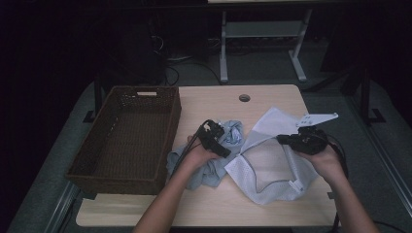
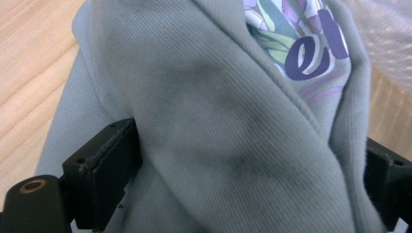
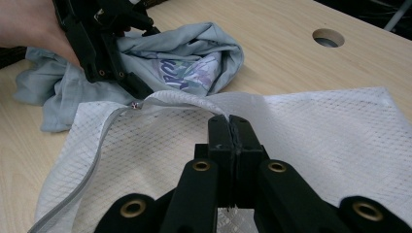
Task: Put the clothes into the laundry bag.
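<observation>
A light blue-grey garment (image 1: 206, 170) with a coloured print lies bunched at the middle of the wooden table (image 1: 272, 97). My left gripper (image 1: 221, 145) is down on it. In the left gripper view the jaws of my left gripper (image 2: 252, 179) stand wide apart, so it is open, with a thick fold of the garment (image 2: 218, 136) between them. To the right lies a white mesh laundry bag (image 1: 272, 167). My right gripper (image 3: 232, 128) is shut on the raised zipper edge of the mesh bag (image 3: 316, 131), just beside the garment (image 3: 194, 53).
A dark wicker basket (image 1: 116, 182) stands on the table's left part, with nothing visible in it. A round cable hole (image 1: 244, 98) is near the far edge. Beyond the table stands a white desk frame (image 1: 223, 53) on a dark floor.
</observation>
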### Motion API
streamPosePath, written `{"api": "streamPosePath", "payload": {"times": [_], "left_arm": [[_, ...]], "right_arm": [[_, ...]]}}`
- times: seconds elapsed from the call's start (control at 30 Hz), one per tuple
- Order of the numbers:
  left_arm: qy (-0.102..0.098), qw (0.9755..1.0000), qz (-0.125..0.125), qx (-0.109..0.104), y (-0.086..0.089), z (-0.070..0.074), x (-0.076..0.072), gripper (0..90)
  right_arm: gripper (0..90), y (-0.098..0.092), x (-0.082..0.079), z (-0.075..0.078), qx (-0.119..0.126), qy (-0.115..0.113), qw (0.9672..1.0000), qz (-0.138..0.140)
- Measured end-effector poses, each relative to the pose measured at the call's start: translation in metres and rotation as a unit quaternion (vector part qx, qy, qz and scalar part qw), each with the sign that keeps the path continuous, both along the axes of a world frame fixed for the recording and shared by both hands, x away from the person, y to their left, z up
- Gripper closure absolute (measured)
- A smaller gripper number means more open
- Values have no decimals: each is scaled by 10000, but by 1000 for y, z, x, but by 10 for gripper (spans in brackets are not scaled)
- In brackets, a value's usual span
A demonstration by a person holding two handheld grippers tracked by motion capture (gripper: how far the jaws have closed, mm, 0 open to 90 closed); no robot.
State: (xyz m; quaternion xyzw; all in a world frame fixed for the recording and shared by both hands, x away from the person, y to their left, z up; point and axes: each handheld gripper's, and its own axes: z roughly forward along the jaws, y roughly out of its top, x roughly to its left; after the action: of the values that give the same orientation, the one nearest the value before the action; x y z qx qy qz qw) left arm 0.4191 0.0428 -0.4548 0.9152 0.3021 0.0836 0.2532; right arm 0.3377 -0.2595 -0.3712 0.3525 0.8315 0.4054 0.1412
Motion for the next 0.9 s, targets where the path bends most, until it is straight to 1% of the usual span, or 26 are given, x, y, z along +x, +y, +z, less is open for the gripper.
{"api": "streamPosePath", "payload": {"times": [0.07,0.1,0.17,0.23,0.3,0.33,0.37,0.4,0.43,0.47,0.5,0.57,0.67,0.73,0.77,0.8,0.83,0.87,0.9], "left_arm": [[-97,9999,-53,97,-1,-1,-1,113],[-97,9999,-53,97,-1,-1,-1,125],[-170,9998,-23,68,2,0,-1,167],[-210,9998,-10,45,4,0,-1,275],[-367,9993,24,0,11,2,0,404],[-426,9991,39,-19,13,2,0,482],[-426,9991,39,-19,13,2,0,555],[-496,9987,61,-10,16,3,0,624],[-524,9986,101,-53,18,2,1,651],[-524,9986,101,-53,18,2,1,673],[-512,9986,121,-91,19,3,1,673],[-486,9986,137,-123,20,3,1,711],[-308,9990,178,-268,23,6,2,722],[-134,9987,206,-436,26,8,3,724],[-134,9987,206,-436,26,8,3,724],[6,9980,210,-592,29,11,2,725],[6,9980,210,-592,29,11,2,725],[52,9975,210,-674,31,14,1,726],[129,9965,216,-803,33,19,-1,726]], "right_arm": [[888,0,0,0,-5,5,10000,-5],[888,0,0,0,-5,5,10000,-5],[888,-1,0,0,-10,-1,10000,-5],[888,0,-1,0,-12,-2,10000,-9],[888,0,-1,0,-22,-2,10000,-7],[888,1,-1,0,-18,1,10000,-11],[888,1,-1,0,-18,1,10000,-11],[888,1,0,0,-23,3,10000,0],[888,1,0,-1,-35,5,10000,7],[888,1,0,-1,-35,5,10000,7],[888,2,0,-1,-37,6,10000,7],[888,1,0,-1,-33,15,10000,7],[888,1,1,-1,-31,22,10000,-2],[887,0,1,-1,-21,18,10000,-7],[887,0,1,-1,-21,18,10000,-7],[888,-1,1,-1,-17,17,10000,-30],[888,-1,1,-1,-17,17,10000,-30],[888,-1,2,-1,-23,28,10000,-39],[888,-1,2,-2,-34,22,10000,-45]]}}
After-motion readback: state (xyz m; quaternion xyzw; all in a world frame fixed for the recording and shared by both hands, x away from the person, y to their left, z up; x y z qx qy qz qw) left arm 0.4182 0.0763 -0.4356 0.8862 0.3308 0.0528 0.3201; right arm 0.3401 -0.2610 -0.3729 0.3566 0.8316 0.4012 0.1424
